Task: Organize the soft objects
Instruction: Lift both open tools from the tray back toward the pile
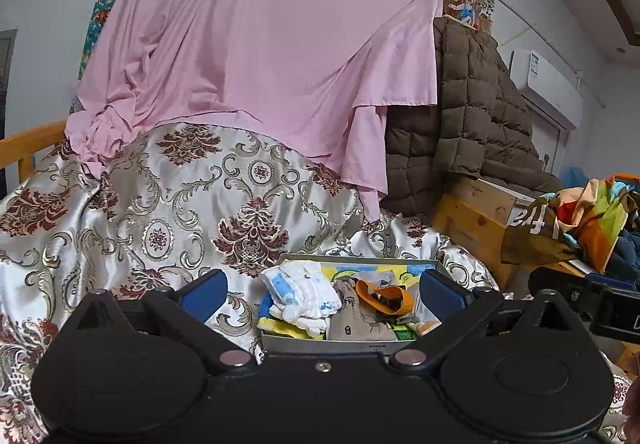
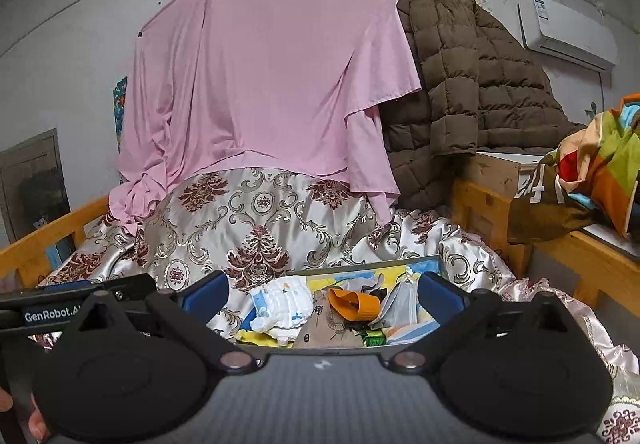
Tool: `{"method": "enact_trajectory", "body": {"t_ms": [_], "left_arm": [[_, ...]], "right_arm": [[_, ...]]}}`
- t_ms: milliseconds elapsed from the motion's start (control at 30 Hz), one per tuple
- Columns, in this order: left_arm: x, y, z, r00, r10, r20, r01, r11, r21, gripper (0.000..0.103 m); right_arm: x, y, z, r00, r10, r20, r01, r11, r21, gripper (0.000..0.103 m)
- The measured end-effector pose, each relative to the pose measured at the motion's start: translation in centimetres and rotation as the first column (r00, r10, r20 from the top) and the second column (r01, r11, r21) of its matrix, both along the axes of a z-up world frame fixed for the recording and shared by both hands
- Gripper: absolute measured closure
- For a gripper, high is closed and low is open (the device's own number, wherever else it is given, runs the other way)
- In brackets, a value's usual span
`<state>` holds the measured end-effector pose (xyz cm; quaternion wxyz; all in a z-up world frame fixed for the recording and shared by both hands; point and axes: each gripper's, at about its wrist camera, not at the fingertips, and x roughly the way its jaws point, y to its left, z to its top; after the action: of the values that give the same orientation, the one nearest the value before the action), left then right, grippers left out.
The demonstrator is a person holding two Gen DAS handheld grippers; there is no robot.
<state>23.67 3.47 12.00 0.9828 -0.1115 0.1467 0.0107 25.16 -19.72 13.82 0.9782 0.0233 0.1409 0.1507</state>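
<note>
Both claws, left claw (image 1: 322,294) and right claw (image 2: 322,294), were spread, empty. Tray (image 1: 320,345) at 12 o'clock sat on slippery bedspread (image 1: 160,204); grabbing white cloth (image 1: 304,292) could snag neighbouring orange piece (image 1: 402,298).

The left tongs (image 1: 322,290) stand wide apart, blue-padded fingers (image 1: 204,294) spread and gripping nothing. The right tongs (image 2: 322,290) are spread just as wide, their blue pads (image 2: 438,294) bare. The two sit side by side at about the same height, each one's black body showing at the edge of the other's view. Fingertips of a hand (image 2: 38,424) curl at the lower left of the right wrist view.
</note>
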Motion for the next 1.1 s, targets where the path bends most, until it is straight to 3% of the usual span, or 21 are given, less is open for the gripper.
{"method": "enact_trajectory", "body": {"t_ms": [433,1100], "left_arm": [[-4.3,-0.3,-0.3,0.999,0.023,0.024,-0.023,1.000,0.011,0.001],[-9.3,-0.8,-2.6,0.999,0.045,0.029,-0.046,0.998,0.034,0.001]], "right_arm": [[-3.8,-0.6,-0.5,1.000,0.007,0.016,-0.007,1.000,-0.002,0.000],[-8.2,-1.8,-3.3,1.000,0.009,-0.029,-0.008,1.000,0.014,0.000]]}}
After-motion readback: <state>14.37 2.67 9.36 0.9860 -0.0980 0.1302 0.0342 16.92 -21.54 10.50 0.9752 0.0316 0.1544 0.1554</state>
